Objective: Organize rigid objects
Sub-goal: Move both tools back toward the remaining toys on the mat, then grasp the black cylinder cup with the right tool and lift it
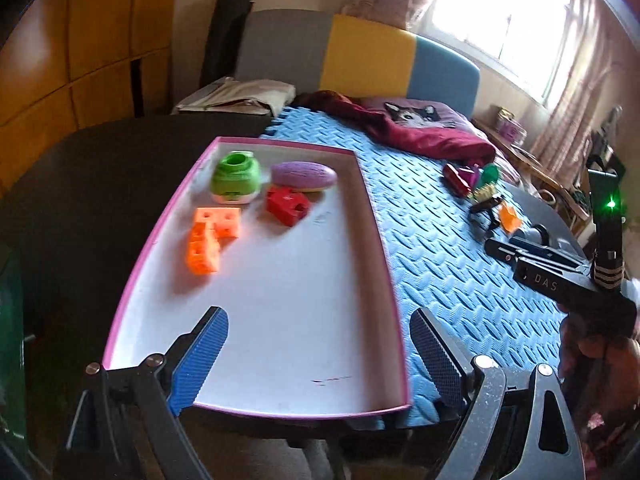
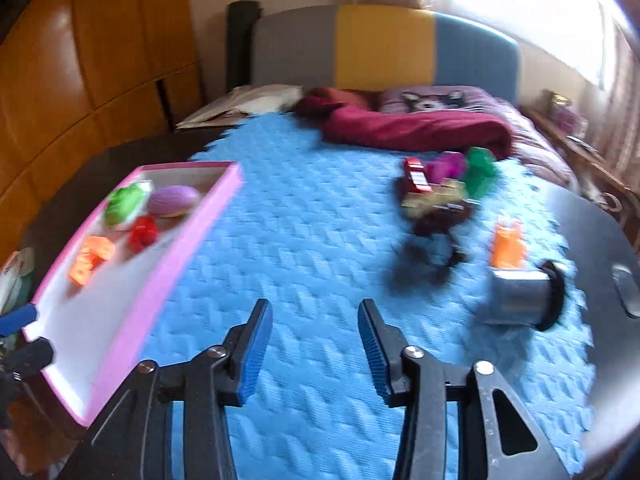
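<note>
Near half of pink tray (image 1: 120,320) bare, blue mat (image 2: 304,232) middle open, blurred toy pile (image 2: 444,188) seemingly crowding far right

A bedroom in daylight: bright curtained window (image 1: 504,12) at 1 o'clock, wooden wardrobe (image 1: 76,40) at 10 o'clock, and a bed with grey, yellow and blue headboard (image 2: 384,48) at 12 o'clock.
</note>
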### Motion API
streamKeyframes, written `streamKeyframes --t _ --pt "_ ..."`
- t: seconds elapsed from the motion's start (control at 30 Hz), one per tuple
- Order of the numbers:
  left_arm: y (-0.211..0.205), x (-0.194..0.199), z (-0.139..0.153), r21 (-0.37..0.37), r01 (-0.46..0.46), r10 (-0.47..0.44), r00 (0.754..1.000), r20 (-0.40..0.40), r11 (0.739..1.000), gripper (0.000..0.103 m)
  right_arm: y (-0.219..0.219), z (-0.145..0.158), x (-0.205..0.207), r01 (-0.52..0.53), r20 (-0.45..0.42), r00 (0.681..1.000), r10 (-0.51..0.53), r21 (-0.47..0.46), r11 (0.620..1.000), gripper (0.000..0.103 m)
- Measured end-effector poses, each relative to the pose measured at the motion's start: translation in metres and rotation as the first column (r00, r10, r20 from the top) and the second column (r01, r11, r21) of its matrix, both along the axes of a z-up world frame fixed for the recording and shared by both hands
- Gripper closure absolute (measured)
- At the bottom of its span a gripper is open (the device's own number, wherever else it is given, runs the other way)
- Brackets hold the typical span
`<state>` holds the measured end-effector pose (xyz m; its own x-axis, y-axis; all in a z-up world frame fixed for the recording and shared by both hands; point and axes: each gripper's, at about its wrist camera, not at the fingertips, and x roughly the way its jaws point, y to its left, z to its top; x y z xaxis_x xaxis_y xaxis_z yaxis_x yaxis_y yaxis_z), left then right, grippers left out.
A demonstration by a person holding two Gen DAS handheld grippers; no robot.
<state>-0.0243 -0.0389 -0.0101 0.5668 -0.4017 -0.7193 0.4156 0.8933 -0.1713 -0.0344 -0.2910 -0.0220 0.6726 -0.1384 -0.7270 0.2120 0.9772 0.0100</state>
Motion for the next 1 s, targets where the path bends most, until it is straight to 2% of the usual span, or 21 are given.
streamKeyframes --t 0.03,0.1,0.13,0.2,0.33,0.47,0.57,0.63,0.7,0.77,0.83,0.9,0.93,0.97,1.0 --pt "-0.004 -0.002 0.000 0.002 0.013 -0.013 1.000 -0.001 1.000 0.010 -0.008 0.001 -0.005 0.027 0.006 1.000 -0.027 -0.025 0.999 0.047" --pt "-0.010 -0.004 0.001 0.006 0.025 -0.025 1.000 0.001 1.000 0.010 -0.027 0.004 -0.015 0.094 0.029 0.995 -0.092 -0.091 0.991 0.032" --pt "-0.013 -0.005 0.002 0.008 0.031 -0.031 1.000 0.002 0.999 0.010 -0.033 0.005 -0.016 0.117 0.039 0.993 -0.113 -0.113 0.987 0.029" --pt "-0.017 -0.007 0.002 0.009 0.039 -0.039 0.999 0.000 0.999 0.010 -0.052 0.008 -0.021 0.186 0.057 0.982 -0.178 -0.181 0.966 0.016" --pt "-0.025 -0.011 0.002 0.015 0.052 -0.052 0.999 -0.007 0.999 0.010 -0.075 0.004 -0.014 0.233 0.041 0.972 -0.230 -0.253 0.939 0.016" --pt "-0.031 -0.015 0.002 0.025 0.062 -0.062 0.998 -0.008 0.998 0.010 -0.082 -0.009 0.003 0.212 -0.015 0.974 -0.228 -0.315 0.925 0.016" --pt "-0.034 -0.018 0.002 0.039 0.068 -0.068 0.998 -0.004 0.997 0.010 -0.090 -0.015 0.010 0.225 -0.038 0.967 -0.251 -0.324 0.919 0.017" --pt "-0.036 -0.019 0.001 0.040 0.071 -0.071 0.997 -0.006 0.997 0.010 -0.100 -0.020 0.012 0.237 -0.058 0.963 -0.262 -0.270 0.933 0.018" --pt "-0.037 -0.019 0.001 0.045 0.072 -0.072 0.997 -0.006 0.996 0.010 -0.111 -0.020 0.006 0.243 -0.042 0.967 -0.252 -0.157 0.957 0.035" --pt "-0.038 -0.019 0.000 0.048 0.076 -0.075 0.997 -0.007 0.996 0.010 -0.125 -0.019 -0.001 0.263 -0.030 0.964 -0.264 -0.020 0.965 0.037" --pt "-0.040 -0.019 0.000 0.050 0.078 -0.077 0.997 -0.011 0.996 0.010 -0.136 -0.017 -0.011 0.275 -0.005 0.961 -0.277 0.123 0.953 0.038" --pt "-0.042 -0.020 -0.001 0.051 0.083 -0.082 0.997 -0.012 0.995 0.010 -0.151 -0.014 -0.025 0.263 0.031 0.957 -0.289 0.328 0.907 0.038" --pt "-0.044 -0.020 -0.001 0.054 0.087 -0.086 0.996 -0.013 0.995 0.010 -0.158 -0.016 -0.031 0.241 0.042 0.957 -0.287 0.431 0.869 0.038" --pt "-0.045 -0.021 -0.002 0.056 0.090 -0.089 0.996 -0.014 0.994 0.010 -0.166 -0.019 -0.036 0.219 0.046 0.956 -0.290 0.544 0.810 0.039" --pt "-0.047 -0.022 -0.002 0.056 0.094 -0.094 0.995 -0.014 0.994 0.010 -0.172 -0.022 -0.038 0.208 0.045 0.954 -0.297 0.615 0.761 0.040"
